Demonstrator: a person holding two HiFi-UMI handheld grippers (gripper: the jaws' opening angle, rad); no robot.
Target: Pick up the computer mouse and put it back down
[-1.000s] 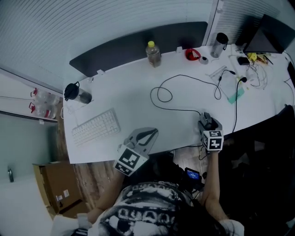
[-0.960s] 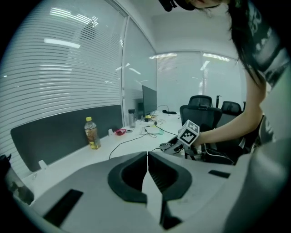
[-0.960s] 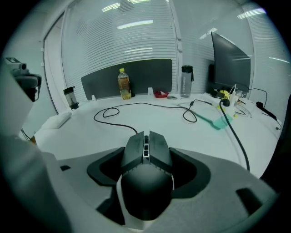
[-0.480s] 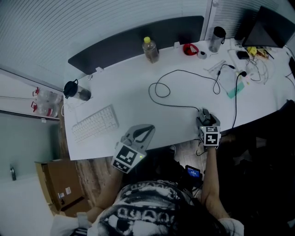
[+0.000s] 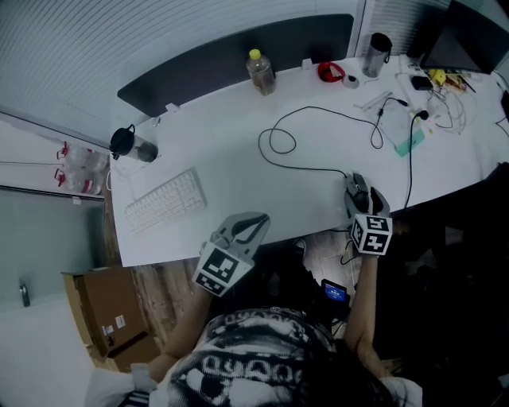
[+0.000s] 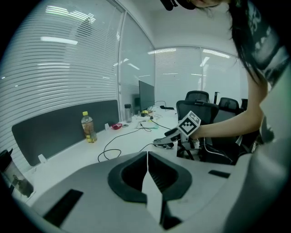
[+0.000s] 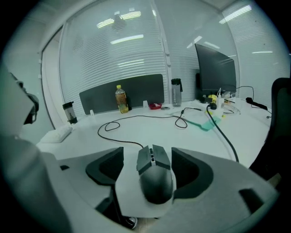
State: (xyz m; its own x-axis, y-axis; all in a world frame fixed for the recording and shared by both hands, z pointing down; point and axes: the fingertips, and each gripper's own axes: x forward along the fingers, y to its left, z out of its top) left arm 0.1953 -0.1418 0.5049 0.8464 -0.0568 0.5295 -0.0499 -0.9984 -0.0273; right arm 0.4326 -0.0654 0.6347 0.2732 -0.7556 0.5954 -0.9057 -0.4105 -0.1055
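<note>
The dark computer mouse [image 5: 357,191] [image 7: 155,175] lies on the white desk [image 5: 231,151] at its front edge, its black cable [image 5: 314,141] looping away across the top. My right gripper [image 5: 358,195] [image 7: 148,157] straddles it. Its jaws are opening, with the mouse between them and a gap showing on the left side. The left gripper view shows the mouse [image 6: 163,142] under that gripper [image 6: 175,134] too. My left gripper [image 5: 253,225] [image 6: 147,157] hovers at the desk's front edge, left of the mouse, shut with nothing in it.
A white keyboard [image 5: 165,208] lies at the front left, a dark flask [image 5: 131,147] behind it. At the back stand a yellow-capped bottle [image 5: 261,73], a red object [image 5: 332,72] and a tumbler [image 5: 378,54]. Cables, a green item [image 5: 407,145] and a monitor [image 5: 469,24] crowd the right.
The right gripper stays around the mouse at the desk edge, now a little higher in the picture. The left gripper has shifted slightly along the front edge.
</note>
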